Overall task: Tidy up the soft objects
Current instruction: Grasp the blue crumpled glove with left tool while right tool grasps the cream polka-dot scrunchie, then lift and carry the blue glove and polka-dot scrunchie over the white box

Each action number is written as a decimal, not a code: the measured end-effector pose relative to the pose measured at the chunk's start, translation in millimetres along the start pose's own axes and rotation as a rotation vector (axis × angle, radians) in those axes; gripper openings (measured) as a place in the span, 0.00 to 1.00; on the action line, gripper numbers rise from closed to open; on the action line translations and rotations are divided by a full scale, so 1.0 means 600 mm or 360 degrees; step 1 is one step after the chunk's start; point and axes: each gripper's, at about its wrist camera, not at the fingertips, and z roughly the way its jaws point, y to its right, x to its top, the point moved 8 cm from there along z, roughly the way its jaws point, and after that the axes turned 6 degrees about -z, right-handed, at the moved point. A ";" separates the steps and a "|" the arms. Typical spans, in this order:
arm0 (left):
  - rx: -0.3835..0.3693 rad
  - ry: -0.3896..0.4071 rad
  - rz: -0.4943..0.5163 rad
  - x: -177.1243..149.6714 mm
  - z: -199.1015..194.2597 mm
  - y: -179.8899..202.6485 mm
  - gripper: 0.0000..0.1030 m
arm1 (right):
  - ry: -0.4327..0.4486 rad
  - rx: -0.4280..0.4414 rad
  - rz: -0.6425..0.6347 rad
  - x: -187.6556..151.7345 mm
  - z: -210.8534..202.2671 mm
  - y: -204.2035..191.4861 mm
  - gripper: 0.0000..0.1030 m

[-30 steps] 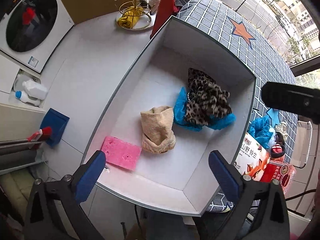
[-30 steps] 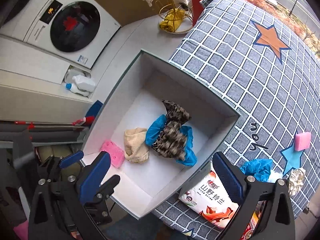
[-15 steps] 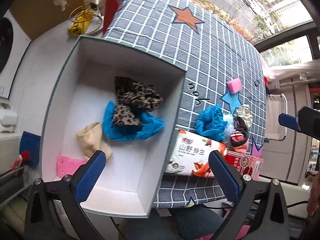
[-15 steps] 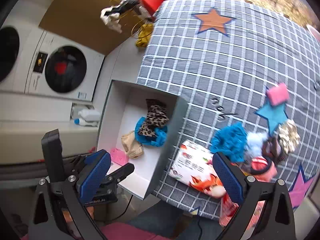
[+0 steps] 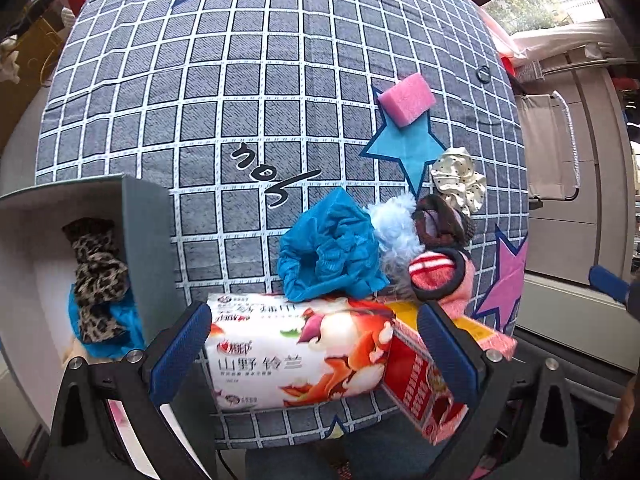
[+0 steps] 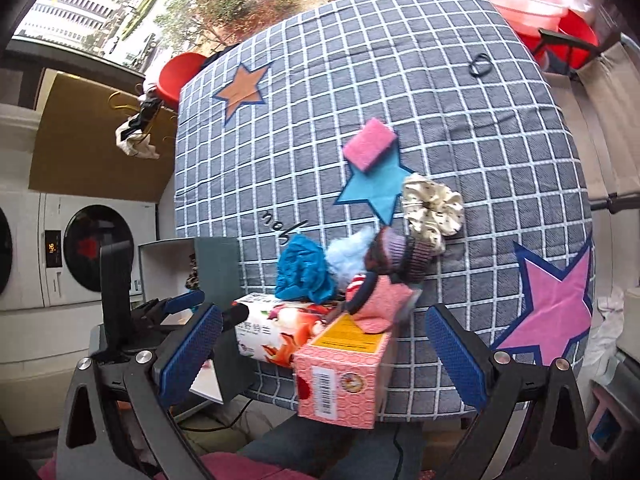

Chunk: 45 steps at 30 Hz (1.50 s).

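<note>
Jaws of both the left gripper [image 5: 314, 354] and right gripper [image 6: 318, 354] are spread, empty; the blue cloth [image 5: 330, 252] is seen just ahead, nearer the left

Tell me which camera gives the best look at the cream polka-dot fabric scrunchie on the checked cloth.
The right wrist view: the cream polka-dot fabric scrunchie shows there nearly whole, ruffled ring and centre visible, only its lower left edge meeting the purple knit item. The left wrist view shows the scrunchie smaller and squeezed toward the fisheye edge.
</note>
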 end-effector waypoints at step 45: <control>0.0303 0.0169 -0.0009 0.099 0.031 0.032 0.29 | -0.0155 -0.0296 -0.0302 0.099 0.250 0.188 0.28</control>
